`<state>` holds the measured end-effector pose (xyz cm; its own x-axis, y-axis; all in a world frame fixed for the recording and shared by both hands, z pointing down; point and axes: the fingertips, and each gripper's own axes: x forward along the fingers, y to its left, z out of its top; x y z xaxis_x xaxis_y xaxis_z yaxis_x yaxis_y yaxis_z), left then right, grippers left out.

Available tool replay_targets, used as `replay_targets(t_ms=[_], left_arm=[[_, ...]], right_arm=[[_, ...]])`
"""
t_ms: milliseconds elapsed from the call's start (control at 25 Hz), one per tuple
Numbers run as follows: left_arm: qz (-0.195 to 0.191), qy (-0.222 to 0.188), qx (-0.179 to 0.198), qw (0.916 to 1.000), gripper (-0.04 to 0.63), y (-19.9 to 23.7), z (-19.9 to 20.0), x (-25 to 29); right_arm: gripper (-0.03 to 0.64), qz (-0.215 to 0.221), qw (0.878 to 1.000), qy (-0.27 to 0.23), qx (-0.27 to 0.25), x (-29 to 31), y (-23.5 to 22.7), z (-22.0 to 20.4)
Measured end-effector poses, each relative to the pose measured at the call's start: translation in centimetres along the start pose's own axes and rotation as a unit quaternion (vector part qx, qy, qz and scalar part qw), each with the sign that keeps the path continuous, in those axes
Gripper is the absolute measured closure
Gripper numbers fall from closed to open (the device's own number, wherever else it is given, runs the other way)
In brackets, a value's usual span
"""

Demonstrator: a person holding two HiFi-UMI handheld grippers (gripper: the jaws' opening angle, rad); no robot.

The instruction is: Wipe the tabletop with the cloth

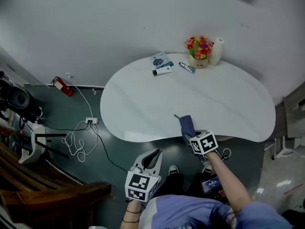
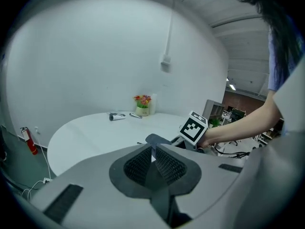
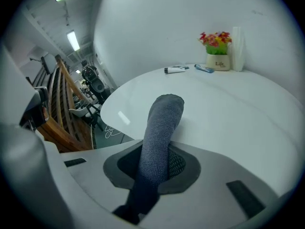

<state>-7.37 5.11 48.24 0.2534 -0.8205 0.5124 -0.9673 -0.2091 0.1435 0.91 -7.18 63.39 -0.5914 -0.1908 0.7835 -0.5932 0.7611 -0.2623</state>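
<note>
A white kidney-shaped table (image 1: 143, 99) fills the middle of the head view. My right gripper (image 1: 189, 135) is at its near edge, shut on a dark blue-grey cloth (image 1: 186, 126) whose free end lies on the tabletop. In the right gripper view the cloth (image 3: 159, 128) rises from between the jaws, and its tip droops over the table (image 3: 228, 109). My left gripper (image 1: 153, 157) hangs below the table's near edge over the floor, jaws shut on nothing. From the left gripper (image 2: 152, 159) I see the table (image 2: 86, 132) and the right gripper's marker cube (image 2: 193, 127).
At the table's far side stand a flower pot (image 1: 199, 51) and a white roll (image 1: 217, 50), with two tubes (image 1: 163, 70) and a packet (image 1: 160, 60) beside them. On the floor at left are a fire extinguisher (image 1: 63, 87), a power strip with cables (image 1: 90, 121) and wooden furniture (image 1: 47, 194).
</note>
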Motion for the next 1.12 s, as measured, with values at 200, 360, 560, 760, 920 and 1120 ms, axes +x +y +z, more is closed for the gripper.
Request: replay_targets(t_ms=[200,360,560,760,920,1120], left_arm=[[-0.040,0.005,0.023,0.9989,0.575,-5.6,1.7,3.7],[-0.065,0.007,0.034,0.9973,0.575,-10.4,3.1,7.0],[-0.099,0.009,0.052,0.9937,0.575,-16.9,4.6,10.9],[-0.128,0.009,0.064,0.9896,0.575,-22.8,5.8,14.6],[-0.150,0.012,0.075,0.9859,0.575,-27.4,6.2,17.0],[-0.169,0.015,0.083,0.9820,0.575,-31.8,6.6,19.0]], right_arm=[[0.546,-0.027,0.999,-0.006,0.036,-4.0,-6.9,-3.1],[0.546,-0.054,0.997,-0.015,0.061,-7.9,-13.0,-5.4],[0.546,-0.091,0.991,-0.023,0.093,-13.1,-20.4,-8.8],[0.546,-0.125,0.984,-0.032,0.126,-18.0,-27.4,-12.4],[0.546,-0.145,0.976,-0.040,0.155,-21.5,-32.5,-15.5],[0.546,-0.180,0.966,-0.040,0.178,-25.9,-37.6,-19.0]])
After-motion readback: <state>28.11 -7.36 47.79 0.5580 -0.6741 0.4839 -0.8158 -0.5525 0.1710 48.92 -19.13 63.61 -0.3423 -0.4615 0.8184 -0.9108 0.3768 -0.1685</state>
